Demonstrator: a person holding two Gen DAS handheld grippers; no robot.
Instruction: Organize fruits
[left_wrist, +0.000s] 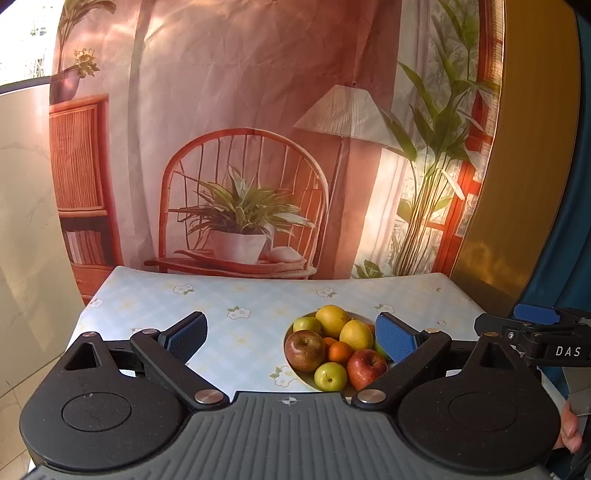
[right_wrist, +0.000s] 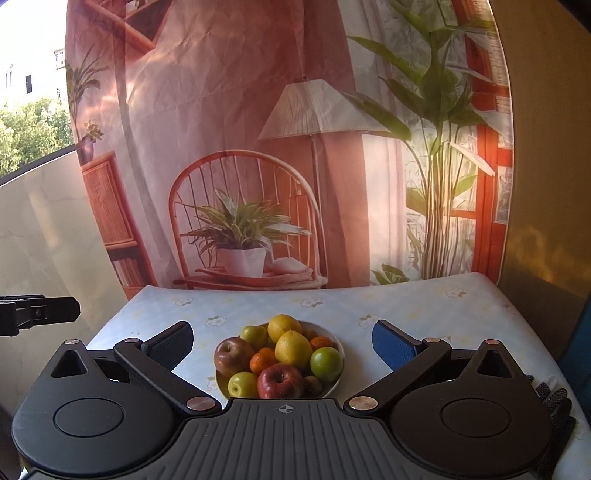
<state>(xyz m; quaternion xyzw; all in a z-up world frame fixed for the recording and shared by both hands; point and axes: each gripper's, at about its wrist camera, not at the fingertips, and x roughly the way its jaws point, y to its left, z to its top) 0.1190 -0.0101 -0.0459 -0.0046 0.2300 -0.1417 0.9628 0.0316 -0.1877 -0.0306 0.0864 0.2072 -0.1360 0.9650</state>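
A white plate (left_wrist: 289, 360) (right_wrist: 338, 345) heaped with fruit sits on the table. It holds two red apples (left_wrist: 305, 350) (right_wrist: 280, 381), two yellow lemons (left_wrist: 356, 334) (right_wrist: 293, 349), small oranges (left_wrist: 340, 351) (right_wrist: 263, 361) and several green fruits (left_wrist: 330, 376) (right_wrist: 326, 363). My left gripper (left_wrist: 291, 338) is open and empty, above the table's near edge, with the plate just inside its right finger. My right gripper (right_wrist: 282, 343) is open and empty, with the plate between its fingers. The right gripper also shows in the left wrist view (left_wrist: 535, 321), at the right edge.
The table carries a light blue checked cloth with flowers (left_wrist: 240, 314) (right_wrist: 424, 314). A printed backdrop of a chair, plant and lamp (left_wrist: 240, 166) hangs behind the table's far edge. A brown panel (left_wrist: 517, 184) stands at the right. The left gripper's body shows in the right wrist view (right_wrist: 37, 312).
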